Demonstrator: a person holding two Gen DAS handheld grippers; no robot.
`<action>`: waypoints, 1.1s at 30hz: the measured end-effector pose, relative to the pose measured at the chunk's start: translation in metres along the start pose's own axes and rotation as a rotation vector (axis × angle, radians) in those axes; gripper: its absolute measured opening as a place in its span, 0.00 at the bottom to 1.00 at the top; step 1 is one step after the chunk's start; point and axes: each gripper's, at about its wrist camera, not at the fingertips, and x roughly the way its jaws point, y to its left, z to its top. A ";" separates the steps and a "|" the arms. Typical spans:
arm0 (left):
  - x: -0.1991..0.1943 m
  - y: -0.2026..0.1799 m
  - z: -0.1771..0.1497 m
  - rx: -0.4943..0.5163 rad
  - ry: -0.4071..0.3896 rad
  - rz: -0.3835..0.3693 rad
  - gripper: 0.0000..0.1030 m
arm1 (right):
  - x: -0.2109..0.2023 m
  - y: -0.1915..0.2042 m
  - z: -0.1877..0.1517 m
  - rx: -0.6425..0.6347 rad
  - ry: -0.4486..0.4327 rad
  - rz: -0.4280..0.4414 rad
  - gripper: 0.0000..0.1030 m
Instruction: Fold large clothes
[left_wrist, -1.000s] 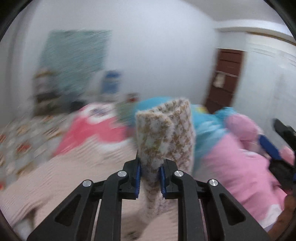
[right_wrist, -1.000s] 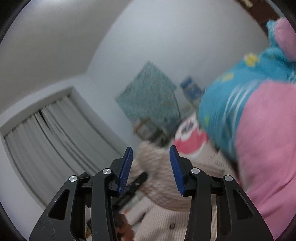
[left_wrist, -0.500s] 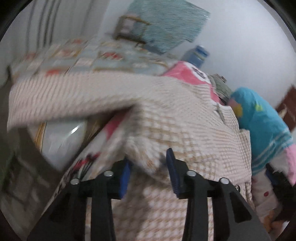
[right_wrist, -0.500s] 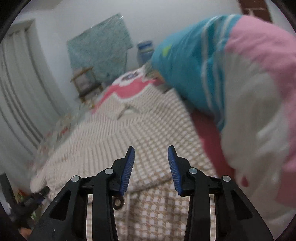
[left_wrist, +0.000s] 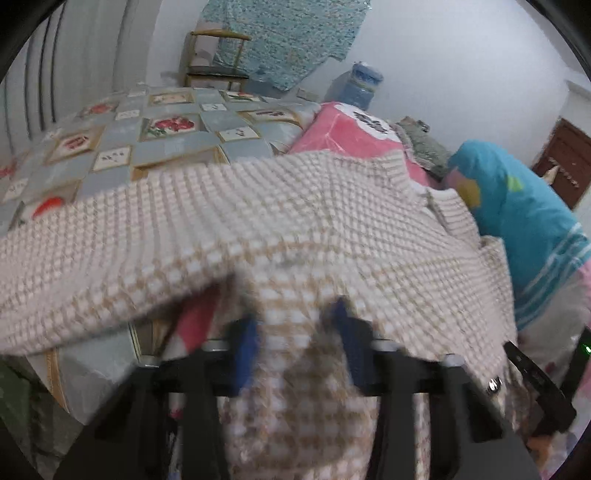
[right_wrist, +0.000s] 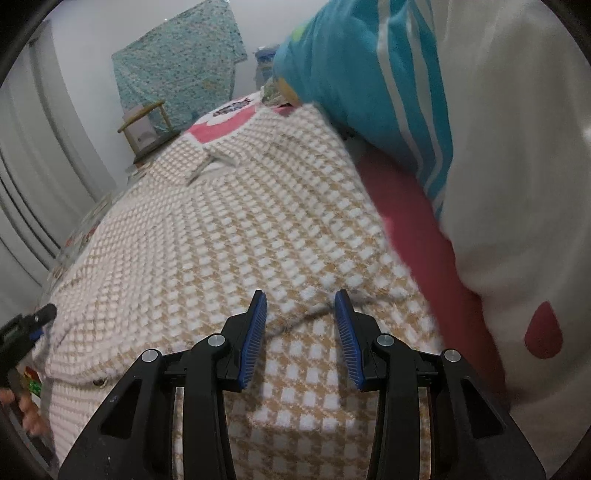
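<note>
A large beige-and-white checked knit garment (left_wrist: 280, 229) lies spread over the bed; it also shows in the right wrist view (right_wrist: 236, 229). My left gripper (left_wrist: 295, 343) is open at the garment's near edge, with loose fabric bulging between its blurred blue pads. My right gripper (right_wrist: 300, 332) is open and empty, low over the garment's near right part beside a dark thread or cord (right_wrist: 295, 321). The left gripper's tip (right_wrist: 26, 325) shows at the far left of the right wrist view.
A patchwork quilt (left_wrist: 122, 144) covers the bed. A pink cushion (left_wrist: 347, 133) and a blue, white and pink pile of bedding (right_wrist: 461, 129) crowd the garment's right side. A chair (left_wrist: 214, 55) and a hanging teal cloth (left_wrist: 284, 33) stand by the wall.
The left gripper let go of the raised fold of garment and dropped to its near edge, jaws now wide. The right gripper swung down from facing the wall to just over the garment.
</note>
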 end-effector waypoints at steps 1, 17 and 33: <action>-0.004 -0.005 0.002 0.016 -0.013 0.009 0.08 | -0.004 0.000 0.002 -0.011 -0.013 0.005 0.36; -0.039 -0.131 0.110 0.490 -0.342 0.017 0.07 | -0.019 0.022 0.043 -0.176 -0.239 -0.100 0.40; -0.018 -0.112 0.127 0.352 -0.428 0.074 0.08 | -0.020 -0.008 0.063 -0.057 -0.368 -0.268 0.22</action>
